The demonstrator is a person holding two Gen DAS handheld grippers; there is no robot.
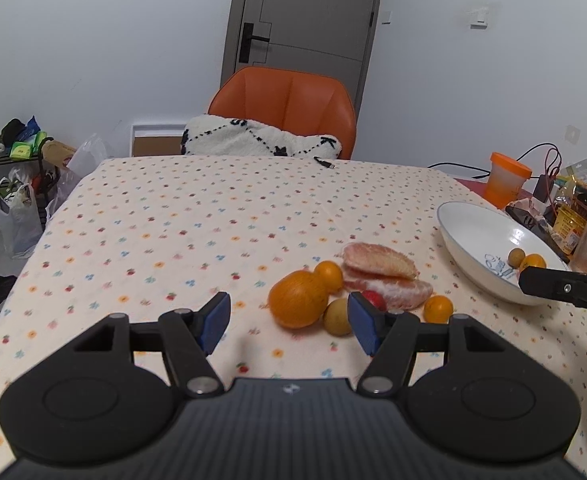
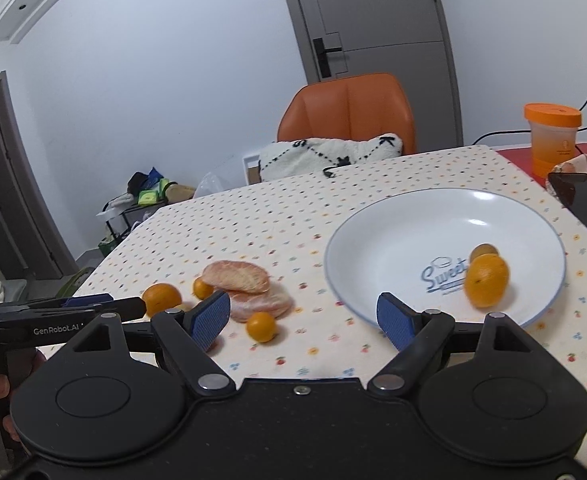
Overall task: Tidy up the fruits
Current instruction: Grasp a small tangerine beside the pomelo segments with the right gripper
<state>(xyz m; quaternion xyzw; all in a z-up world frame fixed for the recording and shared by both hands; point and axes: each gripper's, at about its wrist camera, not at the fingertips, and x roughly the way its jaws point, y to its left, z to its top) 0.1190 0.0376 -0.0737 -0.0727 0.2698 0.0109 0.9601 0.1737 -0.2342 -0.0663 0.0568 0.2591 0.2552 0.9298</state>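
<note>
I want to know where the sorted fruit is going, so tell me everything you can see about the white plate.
The white plate is a round, shallow, glossy dish, ceramic by its look, with a thin blue rim line and blue "Sweet" lettering inside. It sits flat on the floral tablecloth, to the right of the loose fruit. Inside lie a small orange fruit and a smaller brownish round fruit just behind it. The open right tool is near its front rim; no contact shows.

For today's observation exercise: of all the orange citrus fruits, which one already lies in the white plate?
The small orange beside the brown longan in the white plate; the other oranges lie on the tablecloth.
</note>
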